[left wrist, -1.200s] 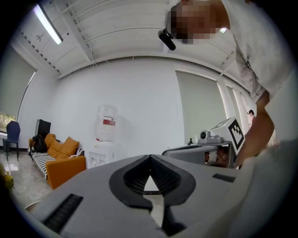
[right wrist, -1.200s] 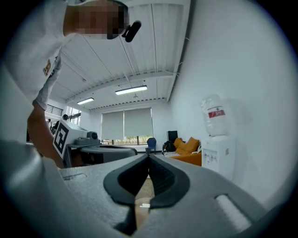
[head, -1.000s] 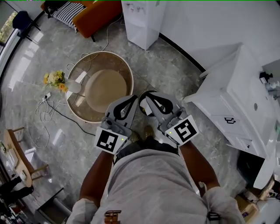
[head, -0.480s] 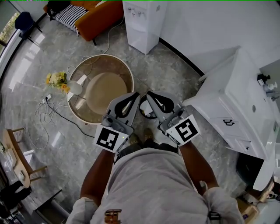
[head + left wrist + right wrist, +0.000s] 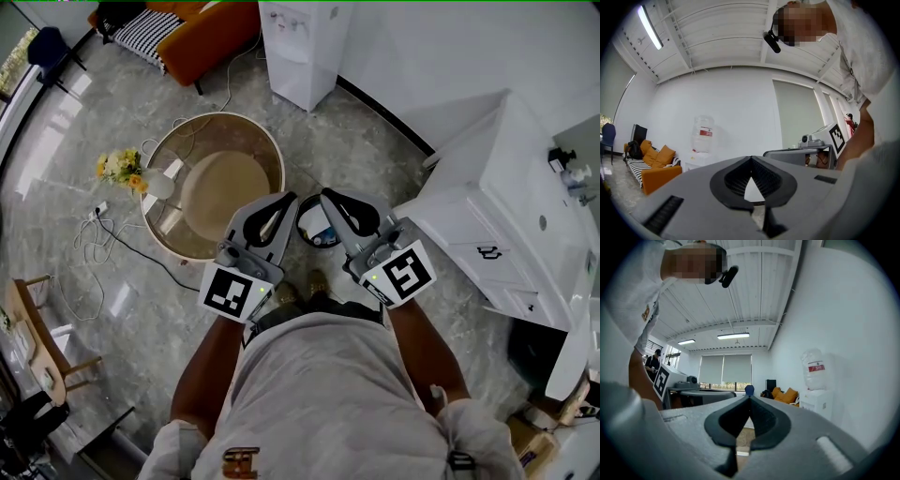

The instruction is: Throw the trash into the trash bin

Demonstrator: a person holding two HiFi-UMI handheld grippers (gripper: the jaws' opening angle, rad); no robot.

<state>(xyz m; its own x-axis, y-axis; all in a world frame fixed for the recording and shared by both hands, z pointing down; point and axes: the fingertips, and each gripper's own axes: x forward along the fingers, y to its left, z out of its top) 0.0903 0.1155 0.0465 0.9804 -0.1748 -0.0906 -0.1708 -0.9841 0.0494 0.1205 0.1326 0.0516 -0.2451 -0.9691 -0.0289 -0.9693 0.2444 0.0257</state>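
In the head view both grey grippers are held level, side by side in front of the person's body. The left gripper (image 5: pixel 292 198) is shut with nothing in it, and its tips meet in the left gripper view (image 5: pixel 751 158). My right gripper (image 5: pixel 324 194) is shut and empty too, tips touching in the right gripper view (image 5: pixel 749 396). On the floor below, in the gap between them, stands a small black-rimmed trash bin (image 5: pixel 302 228). Something pale and blue lies inside it. Each gripper view shows the other gripper's marker cube off to one side.
A round glass table (image 5: pixel 214 183) stands on the floor to the left, with flowers (image 5: pixel 120 171) and cables beside it. A water dispenser (image 5: pixel 300 42) and an orange sofa (image 5: pixel 202 28) are at the back. A white cabinet (image 5: pixel 487 216) fills the right.
Both grippers have risen a little, still shut and side by side. More of the bin shows between them.
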